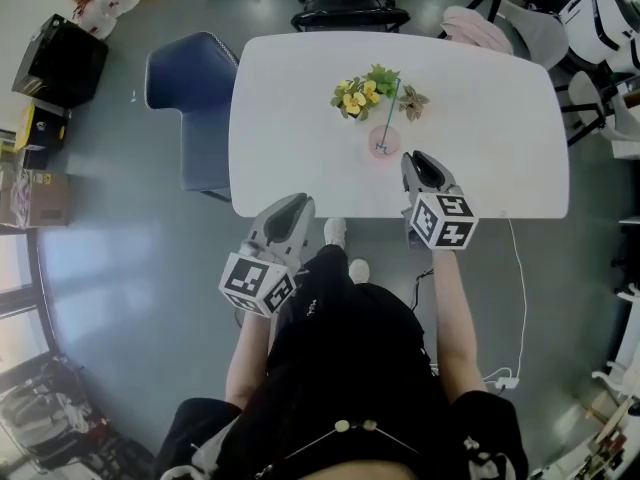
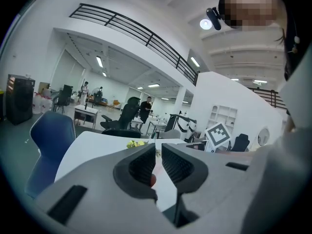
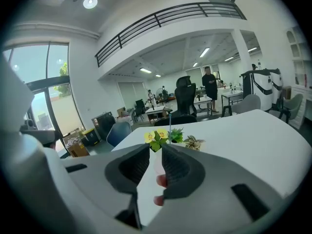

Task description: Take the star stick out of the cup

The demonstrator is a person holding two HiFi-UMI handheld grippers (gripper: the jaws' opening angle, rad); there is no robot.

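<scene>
A pink cup (image 1: 384,144) stands on the white table (image 1: 300,118), close to its front edge. The thin blue star stick (image 1: 391,111) stands in the cup and leans toward the far side. My right gripper (image 1: 418,158) hovers just right of the cup, its jaws shut on nothing. In the right gripper view (image 3: 155,147) the stick (image 3: 170,125) rises upright past the jaw tips, and the jaws hide most of the cup. My left gripper (image 1: 298,204) is shut and empty, held at the table's front edge, well left of the cup; its own view (image 2: 158,150) looks across the tabletop.
A yellow-flowered plant (image 1: 358,94) and a small succulent (image 1: 412,102) stand right behind the cup. A blue chair (image 1: 190,88) sits at the table's left, and a black office chair (image 1: 350,13) at the far side. A white cable (image 1: 520,288) runs down to the floor.
</scene>
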